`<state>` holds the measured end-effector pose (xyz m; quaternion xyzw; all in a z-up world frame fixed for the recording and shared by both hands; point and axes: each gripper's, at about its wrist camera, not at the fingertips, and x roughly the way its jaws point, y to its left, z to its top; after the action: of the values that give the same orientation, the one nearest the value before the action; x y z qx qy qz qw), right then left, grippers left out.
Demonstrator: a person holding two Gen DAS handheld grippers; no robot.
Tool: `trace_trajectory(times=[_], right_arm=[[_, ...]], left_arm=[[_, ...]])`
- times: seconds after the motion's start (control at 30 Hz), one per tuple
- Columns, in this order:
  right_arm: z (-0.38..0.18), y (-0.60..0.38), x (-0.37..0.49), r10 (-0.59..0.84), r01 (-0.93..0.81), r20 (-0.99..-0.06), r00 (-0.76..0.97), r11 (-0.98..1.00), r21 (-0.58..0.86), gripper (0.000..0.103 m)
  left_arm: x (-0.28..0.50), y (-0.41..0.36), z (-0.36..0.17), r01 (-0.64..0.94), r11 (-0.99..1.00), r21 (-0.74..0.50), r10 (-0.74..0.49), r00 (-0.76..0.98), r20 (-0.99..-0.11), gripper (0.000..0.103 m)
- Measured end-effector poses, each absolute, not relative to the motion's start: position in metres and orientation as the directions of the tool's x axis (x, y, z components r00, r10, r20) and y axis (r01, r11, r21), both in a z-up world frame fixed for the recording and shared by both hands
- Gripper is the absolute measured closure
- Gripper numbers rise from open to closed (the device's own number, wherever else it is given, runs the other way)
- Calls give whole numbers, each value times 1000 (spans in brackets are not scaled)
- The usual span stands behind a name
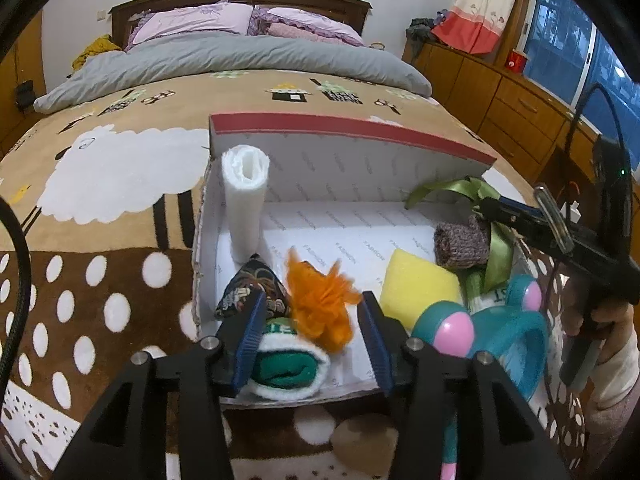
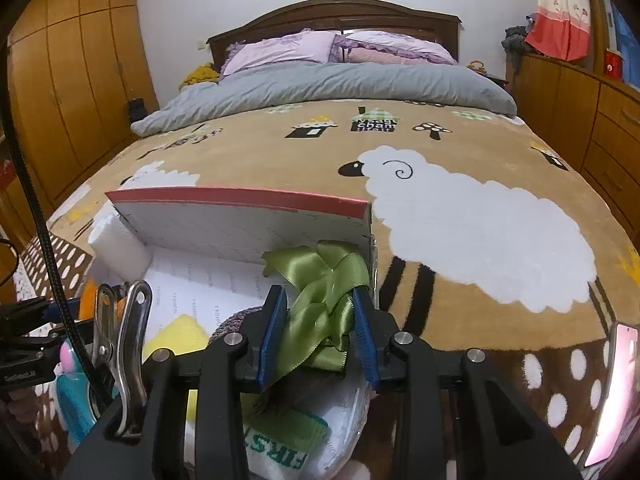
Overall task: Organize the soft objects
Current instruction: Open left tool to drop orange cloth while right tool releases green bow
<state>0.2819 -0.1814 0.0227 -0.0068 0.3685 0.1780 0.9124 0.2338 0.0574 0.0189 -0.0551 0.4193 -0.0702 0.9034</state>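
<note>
The left gripper (image 1: 310, 340) is held apart over a rolled green sock (image 1: 290, 372) lying in the open box (image 1: 320, 164) on the bed (image 2: 480, 208). The right gripper (image 2: 318, 334) is spread around a green ribbon (image 2: 320, 296), its pads not seen to press.

Soft, even indoor light, strong fisheye bend.
Both views were sharp at centre; edges curved into black corners, the window (image 1: 568, 40) showed blue, and shadows stayed faint.
</note>
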Motion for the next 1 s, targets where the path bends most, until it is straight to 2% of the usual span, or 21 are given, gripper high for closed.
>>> trace_trajectory(times=[0.13, 0.5, 1.0], right_arm=[[26, -186, 280, 340, -327, -674, 656, 933, 153, 60], [20, -187, 261, 338, -345, -701, 628, 928, 139, 60], [49, -178, 253, 354, -377, -661, 661, 919, 115, 60]], left_arm=[[228, 60, 23, 76, 983, -164, -174, 647, -742, 53], [211, 61, 28, 84, 983, -161, -176, 656, -734, 53], [197, 55, 31, 94, 983, -157, -180, 660, -730, 53]])
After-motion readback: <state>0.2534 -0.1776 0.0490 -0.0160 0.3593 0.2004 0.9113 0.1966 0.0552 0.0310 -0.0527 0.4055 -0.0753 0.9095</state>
